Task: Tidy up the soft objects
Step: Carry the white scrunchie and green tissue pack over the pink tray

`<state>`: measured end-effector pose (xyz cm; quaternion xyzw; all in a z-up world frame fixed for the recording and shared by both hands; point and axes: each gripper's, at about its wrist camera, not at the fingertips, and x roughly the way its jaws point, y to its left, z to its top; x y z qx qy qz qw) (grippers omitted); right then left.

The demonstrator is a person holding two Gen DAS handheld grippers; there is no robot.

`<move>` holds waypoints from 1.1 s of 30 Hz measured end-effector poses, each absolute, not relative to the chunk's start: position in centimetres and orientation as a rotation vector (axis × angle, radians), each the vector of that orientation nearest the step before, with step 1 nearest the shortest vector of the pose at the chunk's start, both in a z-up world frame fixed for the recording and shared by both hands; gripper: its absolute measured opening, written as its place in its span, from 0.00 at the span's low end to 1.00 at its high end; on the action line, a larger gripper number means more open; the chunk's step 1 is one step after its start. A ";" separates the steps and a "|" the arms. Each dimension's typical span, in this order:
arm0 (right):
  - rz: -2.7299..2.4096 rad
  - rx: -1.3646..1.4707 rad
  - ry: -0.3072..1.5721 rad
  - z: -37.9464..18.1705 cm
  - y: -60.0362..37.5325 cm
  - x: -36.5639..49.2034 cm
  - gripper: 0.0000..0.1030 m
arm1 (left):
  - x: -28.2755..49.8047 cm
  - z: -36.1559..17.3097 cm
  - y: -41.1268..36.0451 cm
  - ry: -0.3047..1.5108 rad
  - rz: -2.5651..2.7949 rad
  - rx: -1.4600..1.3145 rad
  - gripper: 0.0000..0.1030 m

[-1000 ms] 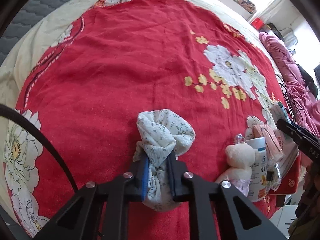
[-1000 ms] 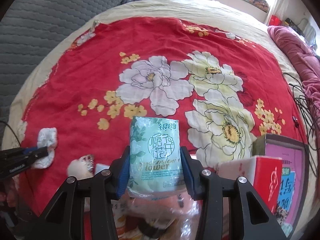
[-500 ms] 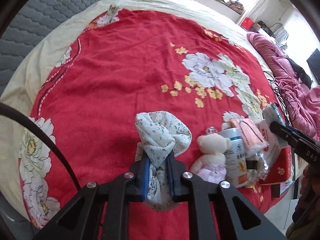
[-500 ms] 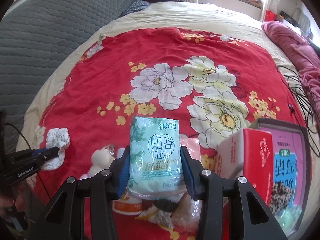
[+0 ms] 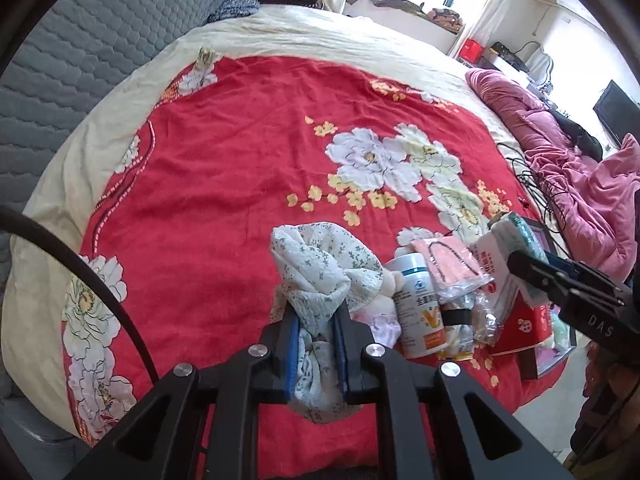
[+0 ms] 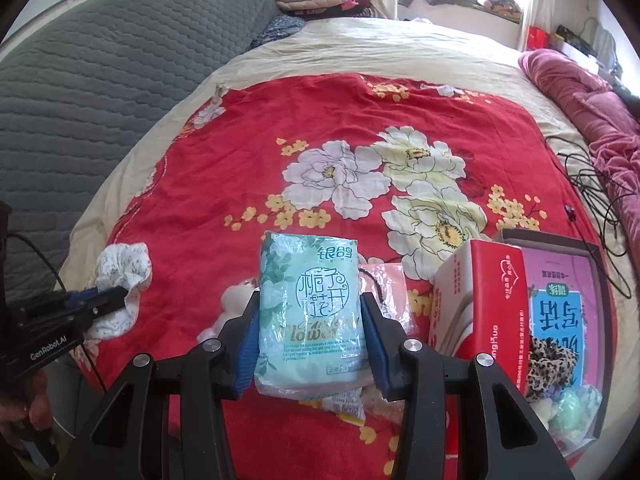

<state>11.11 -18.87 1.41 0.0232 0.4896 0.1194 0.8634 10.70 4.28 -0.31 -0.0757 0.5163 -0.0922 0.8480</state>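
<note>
My left gripper point(image 5: 315, 322) is shut on a white floral cloth point(image 5: 324, 268), held above the near edge of the red flowered bedspread point(image 5: 240, 168). The cloth also shows in the right wrist view point(image 6: 122, 276), at the left. My right gripper point(image 6: 310, 312) is shut on a pale green tissue pack point(image 6: 310, 304), held above a pile of small items. A small plush bear point(image 6: 234, 300) lies just left of the pack, and is partly hidden behind the cloth in the left wrist view point(image 5: 390, 294).
A white supplement bottle point(image 5: 418, 304), a pink bagged item point(image 5: 448, 264) and plastic wrappers lie near the bed's front edge. A red and white box point(image 6: 480, 300) stands beside an open box point(image 6: 560, 312) holding soft things. Black cables point(image 6: 592, 184) and a pink quilt point(image 5: 580, 184) lie at the right.
Both grippers have pulled back and tilted up, so more of the bed and room shows. Each keeps hold of its item.
</note>
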 end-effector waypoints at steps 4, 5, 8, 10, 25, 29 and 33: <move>0.253 0.056 1.000 2.8 -19.1 10.1 0.46 | 10.3 0.9 3.8 1.073 -0.198 -0.143 0.15; 0.248 0.048 0.992 3.2 -19.1 9.9 0.46 | 10.2 1.3 3.6 1.071 -0.198 -0.138 0.15; 0.243 0.044 0.974 4.0 -19.4 9.2 0.46 | 9.8 2.0 3.1 1.062 -0.207 -0.133 0.15; 0.237 0.050 0.965 4.5 -19.8 8.7 0.46 | 9.5 2.4 2.6 1.056 -0.216 -0.125 0.15; 0.202 0.110 0.882 7.8 -23.8 6.3 0.46 | 7.2 6.4 -1.6 0.982 -0.280 -0.060 0.15; 0.167 0.134 0.867 8.2 -25.8 5.4 0.46 | 6.8 7.4 -3.2 0.964 -0.304 -0.057 0.15; 0.135 0.164 0.861 8.2 -28.2 4.3 0.46 | 6.3 8.1 -5.2 0.953 -0.343 -0.047 0.15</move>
